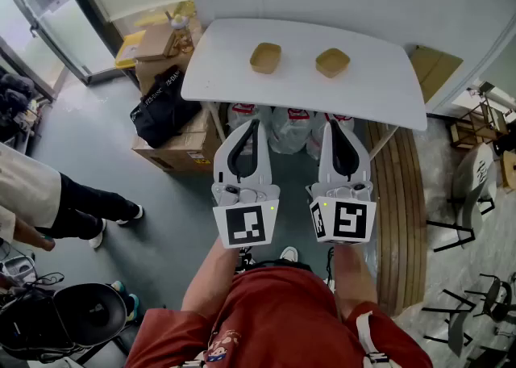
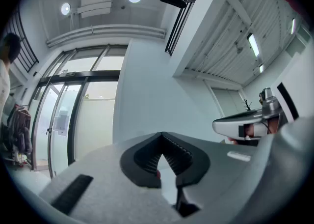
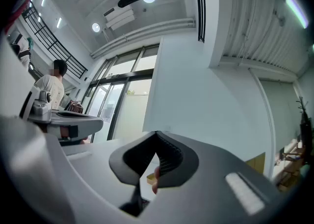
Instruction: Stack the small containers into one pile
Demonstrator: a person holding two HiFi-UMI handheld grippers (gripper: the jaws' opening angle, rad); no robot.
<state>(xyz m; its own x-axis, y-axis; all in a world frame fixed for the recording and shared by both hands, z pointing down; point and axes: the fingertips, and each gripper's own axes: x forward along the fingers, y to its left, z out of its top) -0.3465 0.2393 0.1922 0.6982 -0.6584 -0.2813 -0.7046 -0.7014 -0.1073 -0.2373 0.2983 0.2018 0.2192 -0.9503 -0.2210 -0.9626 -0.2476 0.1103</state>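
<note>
1. left gripper and right gripper hover before the white rectangular table; both jaw pairs are closed, empty
2. left small tan square container and right small tan square container sit apart on it, unstacked
3. risk: arriving unopened, the jaws would likely shove a light container away
</note>
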